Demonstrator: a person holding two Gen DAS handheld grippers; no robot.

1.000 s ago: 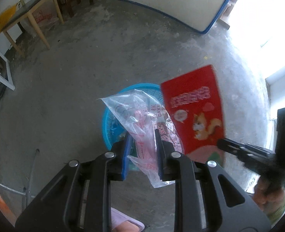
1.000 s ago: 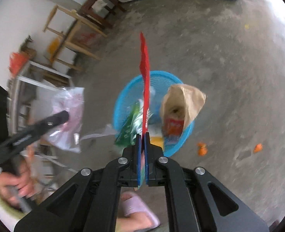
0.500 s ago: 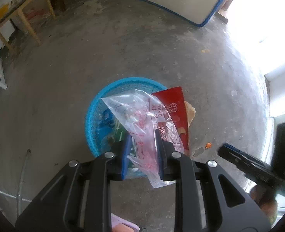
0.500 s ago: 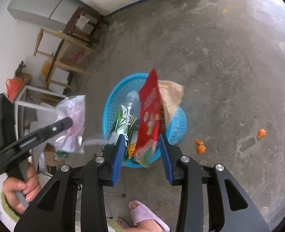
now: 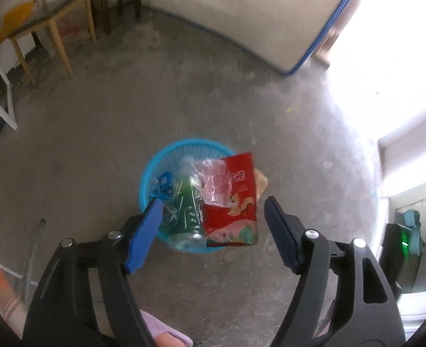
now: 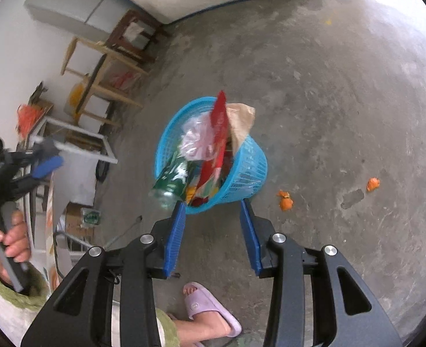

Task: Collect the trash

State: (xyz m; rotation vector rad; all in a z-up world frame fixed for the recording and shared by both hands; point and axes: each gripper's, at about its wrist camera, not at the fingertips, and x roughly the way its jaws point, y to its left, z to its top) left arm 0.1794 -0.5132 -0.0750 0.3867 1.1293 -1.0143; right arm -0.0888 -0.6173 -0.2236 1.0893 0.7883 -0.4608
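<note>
A blue plastic basket [image 5: 152,170] [image 6: 250,170] stands on the concrete floor, full of trash. In it lie a red snack bag [image 5: 236,199] [image 6: 218,121], a clear plastic bag [image 5: 213,179] [image 6: 192,141], a green bottle [image 5: 187,211] [image 6: 169,179] and a brown paper bag [image 6: 242,118]. My left gripper [image 5: 213,219] is open and empty above the basket. My right gripper [image 6: 213,219] is open and empty, just short of the basket's near side. Two orange peel scraps [image 6: 285,201] [image 6: 372,184] lie on the floor to the right of the basket.
Wooden tables and stools [image 6: 108,66] stand along the far left wall. A white frame [image 6: 77,141] leans at the left. The person's foot in a purple slipper [image 6: 210,309] is below the right gripper. A mattress [image 5: 242,20] leans on the back wall.
My left gripper opened and dropped the clear plastic bag into the basket. My right gripper opened and let the red snack bag fall into the basket. Both grippers pulled back and up.
</note>
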